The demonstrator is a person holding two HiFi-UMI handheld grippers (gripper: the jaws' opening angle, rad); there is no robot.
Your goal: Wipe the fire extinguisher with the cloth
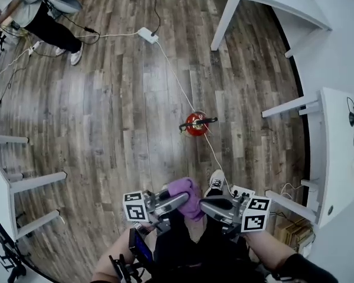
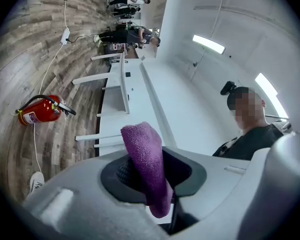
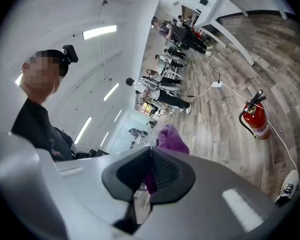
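The left gripper [image 1: 178, 200] and right gripper [image 1: 207, 205] each pinch an end of the purple cloth [image 1: 186, 193], which is bunched between them, readied for wiping, I'd say. The fire extinguisher [image 1: 194, 123] stands on the floor at twelve o'clock, well apart. A white cable [image 1: 176, 78] runs past it, and desk legs [image 1: 286, 106] crowd in at two o'clock.

Right gripper [image 3: 151, 154] jaws pinched together on a thin fold of the purple cloth [image 3: 171, 138], which bunches just past the tips; red fire extinguisher [image 3: 255, 120] stands upright on the wood floor [image 3: 215, 134] well beyond, white cable [image 3: 282, 143] trailing past it.
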